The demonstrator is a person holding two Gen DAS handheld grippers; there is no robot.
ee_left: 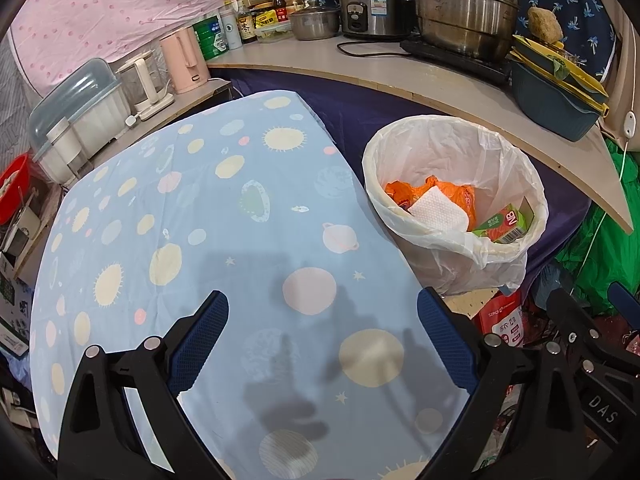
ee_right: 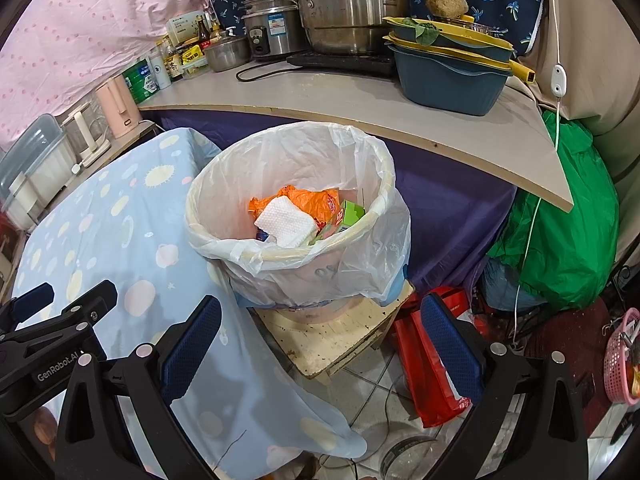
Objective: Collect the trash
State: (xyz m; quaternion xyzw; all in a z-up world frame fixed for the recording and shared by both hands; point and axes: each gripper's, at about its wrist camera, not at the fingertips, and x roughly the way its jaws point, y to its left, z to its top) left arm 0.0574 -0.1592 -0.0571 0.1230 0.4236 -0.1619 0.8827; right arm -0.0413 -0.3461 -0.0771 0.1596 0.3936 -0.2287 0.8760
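Observation:
A trash bin (ee_left: 460, 216) lined with a white plastic bag stands right of the table; it also shows in the right wrist view (ee_right: 296, 240). Inside lie an orange wrapper (ee_left: 448, 194), a white tissue (ee_left: 438, 212) and a green carton (ee_left: 506, 224); the same tissue (ee_right: 286, 220) and carton (ee_right: 348, 214) show in the right wrist view. My left gripper (ee_left: 322, 336) is open and empty above the blue planet-print tablecloth (ee_left: 200, 240). My right gripper (ee_right: 320, 340) is open and empty, in front of the bin, above a wooden stool (ee_right: 336, 336).
A curved counter (ee_right: 360, 100) behind the bin carries steel pots (ee_right: 352, 12), a rice cooker (ee_right: 272, 28), a blue basin (ee_right: 448, 76) and bottles. Kettles (ee_left: 184, 60) and a dish box (ee_left: 76, 120) stand left. A green bag (ee_right: 560, 220), red bag (ee_right: 432, 364) and pink basket (ee_right: 622, 356) lie on the floor.

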